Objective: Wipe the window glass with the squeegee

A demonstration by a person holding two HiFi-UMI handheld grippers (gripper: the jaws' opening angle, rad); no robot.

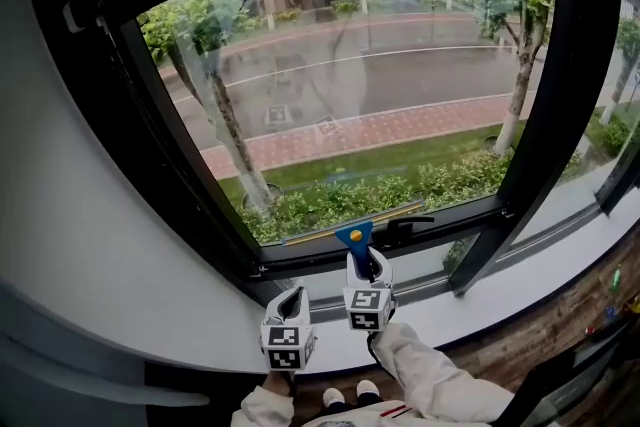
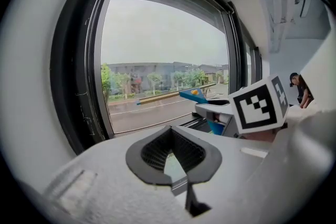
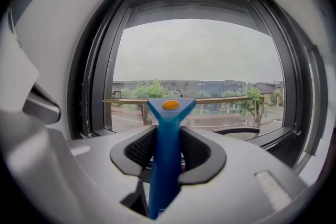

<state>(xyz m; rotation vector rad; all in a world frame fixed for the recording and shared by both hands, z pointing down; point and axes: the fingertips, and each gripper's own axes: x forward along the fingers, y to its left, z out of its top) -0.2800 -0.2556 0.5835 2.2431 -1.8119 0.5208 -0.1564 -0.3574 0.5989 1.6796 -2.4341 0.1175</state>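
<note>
The squeegee [image 1: 355, 236] has a blue handle with an orange dot and a long yellowish blade [image 1: 330, 233]. The blade lies along the bottom edge of the window glass [image 1: 350, 85]. My right gripper [image 1: 368, 267] is shut on the blue handle just below the head. In the right gripper view the handle [image 3: 167, 134] stands upright between the pads [image 3: 140, 150], with the blade [image 3: 220, 99] level across the glass. My left gripper [image 1: 292, 299] hangs lower and to the left, over the sill, shut and holding nothing. The left gripper view shows its jaws [image 2: 172, 153] closed, with the squeegee [image 2: 193, 94] off to the right.
The window has a thick black frame [image 1: 150, 115] and a black latch handle [image 1: 412, 226] beside the squeegee. A white sill [image 1: 520, 285] runs below. White wall [image 1: 70, 215] fills the left. A second pane [image 1: 625, 145] sits at the right. A person [image 2: 298, 87] stands far off.
</note>
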